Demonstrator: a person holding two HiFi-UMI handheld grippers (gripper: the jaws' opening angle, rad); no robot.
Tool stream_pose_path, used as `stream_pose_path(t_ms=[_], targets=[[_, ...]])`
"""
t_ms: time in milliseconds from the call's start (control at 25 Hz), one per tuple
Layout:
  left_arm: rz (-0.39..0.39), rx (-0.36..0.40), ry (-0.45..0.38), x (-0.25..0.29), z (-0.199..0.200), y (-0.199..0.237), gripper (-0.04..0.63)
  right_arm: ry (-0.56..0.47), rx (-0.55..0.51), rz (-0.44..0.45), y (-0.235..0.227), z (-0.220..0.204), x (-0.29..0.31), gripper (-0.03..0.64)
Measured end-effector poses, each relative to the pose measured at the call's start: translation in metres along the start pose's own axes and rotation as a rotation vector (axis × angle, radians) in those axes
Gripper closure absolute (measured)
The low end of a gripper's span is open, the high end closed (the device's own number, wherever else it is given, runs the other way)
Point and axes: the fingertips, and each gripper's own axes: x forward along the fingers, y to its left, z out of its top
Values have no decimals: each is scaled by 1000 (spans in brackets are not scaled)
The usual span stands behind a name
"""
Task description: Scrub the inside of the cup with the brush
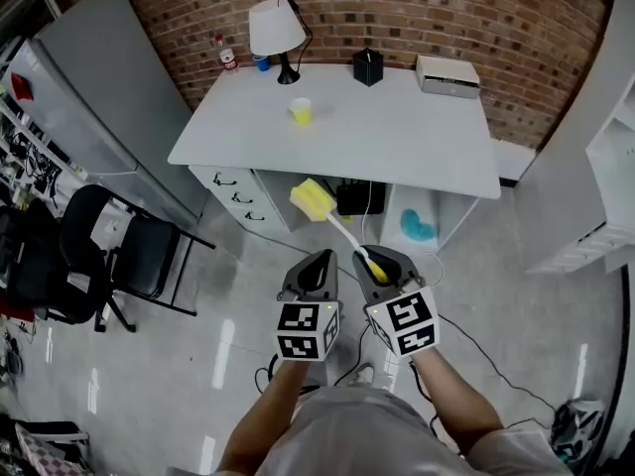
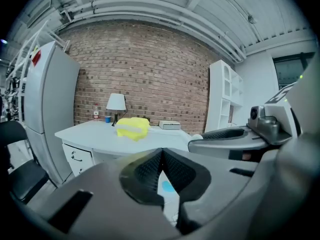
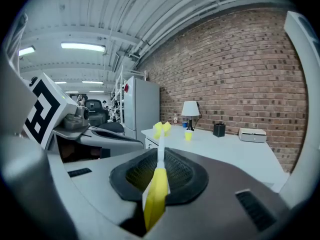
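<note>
A small yellow cup (image 1: pixel 301 111) stands on the white table (image 1: pixel 397 137), left of its middle; it also shows far off in the right gripper view (image 3: pixel 188 135). My right gripper (image 1: pixel 383 266) is shut on the yellow-and-white handle of the brush (image 1: pixel 342 231). The brush's yellow sponge head (image 1: pixel 312 200) points toward the table's front edge, short of it. In the right gripper view the brush handle (image 3: pixel 159 174) runs out between the pads. My left gripper (image 1: pixel 317 271) hangs beside it, shut and empty, pads together (image 2: pixel 161 171). Both grippers are above the floor, well away from the cup.
A lamp (image 1: pixel 275 30), black box (image 1: pixel 368 66), white box (image 1: pixel 447 75), and small bottle (image 1: pixel 226 56) line the table's back edge against the brick wall. A black chair (image 1: pixel 109 256) stands at left, a grey fridge (image 1: pixel 89 97) beyond it, white shelving (image 1: pixel 610 167) at right. Cables lie on the floor.
</note>
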Motion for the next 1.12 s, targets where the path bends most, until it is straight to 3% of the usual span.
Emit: stream_pose_path(t_ms=[400,1120], targets=[[-33,-15,12,50,8,47,589,29,3,-21,-17,7,63,577],[-143,6,52,137,58,182,588,84,23,-122,-37,57,210,577]])
